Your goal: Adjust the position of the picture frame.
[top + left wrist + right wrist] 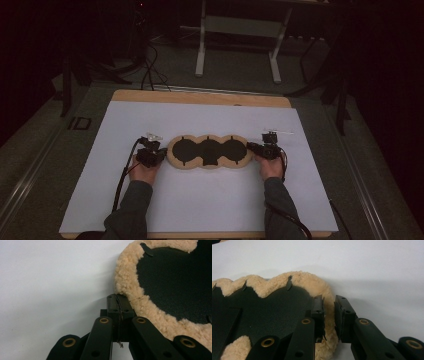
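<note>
Left gripper [117, 300] pressed closed at the pad's [209, 151] fleecy left rim, perhaps pinching a sliver of it, right gripper [329, 308] parted astride the fleecy right rim, pad flat on the white sheet [200, 200] mid-table.

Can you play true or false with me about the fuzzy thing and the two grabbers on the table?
1. The fuzzy pad lies on a white sheet. True.
2. The pad's middle is bright red. False: it is black, with a tan fluffy edge.
3. The left hand-held gripper is wide open. False: its jaws are pressed together, right at the pad's edge.
4. The right hand-held gripper has its jaws apart with the fluffy edge between them. True.
5. Both grippers are at the same end of the pad. False: one is at each end.
</note>
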Tool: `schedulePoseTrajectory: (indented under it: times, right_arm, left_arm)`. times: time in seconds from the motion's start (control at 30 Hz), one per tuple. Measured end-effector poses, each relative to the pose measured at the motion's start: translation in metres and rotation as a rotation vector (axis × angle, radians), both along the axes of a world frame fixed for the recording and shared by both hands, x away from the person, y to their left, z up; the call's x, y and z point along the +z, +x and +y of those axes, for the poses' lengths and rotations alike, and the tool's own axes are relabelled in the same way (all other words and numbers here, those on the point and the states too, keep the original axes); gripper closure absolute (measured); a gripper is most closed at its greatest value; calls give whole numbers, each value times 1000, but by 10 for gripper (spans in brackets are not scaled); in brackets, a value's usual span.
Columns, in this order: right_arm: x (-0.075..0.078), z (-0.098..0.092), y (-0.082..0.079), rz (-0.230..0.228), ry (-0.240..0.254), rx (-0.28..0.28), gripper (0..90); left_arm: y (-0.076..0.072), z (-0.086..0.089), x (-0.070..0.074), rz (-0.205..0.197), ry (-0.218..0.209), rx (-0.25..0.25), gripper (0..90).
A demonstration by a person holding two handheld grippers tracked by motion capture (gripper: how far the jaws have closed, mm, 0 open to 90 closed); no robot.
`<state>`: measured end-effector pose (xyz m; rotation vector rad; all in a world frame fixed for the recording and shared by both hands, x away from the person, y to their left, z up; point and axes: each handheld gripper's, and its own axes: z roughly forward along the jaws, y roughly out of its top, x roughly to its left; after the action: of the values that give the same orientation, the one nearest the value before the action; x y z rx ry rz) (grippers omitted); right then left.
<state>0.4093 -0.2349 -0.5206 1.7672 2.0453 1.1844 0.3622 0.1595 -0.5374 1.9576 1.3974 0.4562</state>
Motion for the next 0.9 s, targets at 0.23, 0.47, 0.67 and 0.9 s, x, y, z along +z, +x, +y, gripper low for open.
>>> schedulePoseTrajectory:
  times: [0.23,0.47,0.67,0.9]
  right_arm:
    - [0,-1,-6,-3,-11,13,785]
    - [0,-3,-12,-10,-12,26,785]
    - [1,-4,-16,-3,-23,42,786]
    - [1,-5,-22,6,-25,54,785]
  left_arm:
    - [-5,-4,1,1,27,0,900]
    - [-12,-4,1,3,25,-11,900]
    - [-18,-4,1,0,24,-11,900]
    - [-23,-5,1,3,34,-10,900]
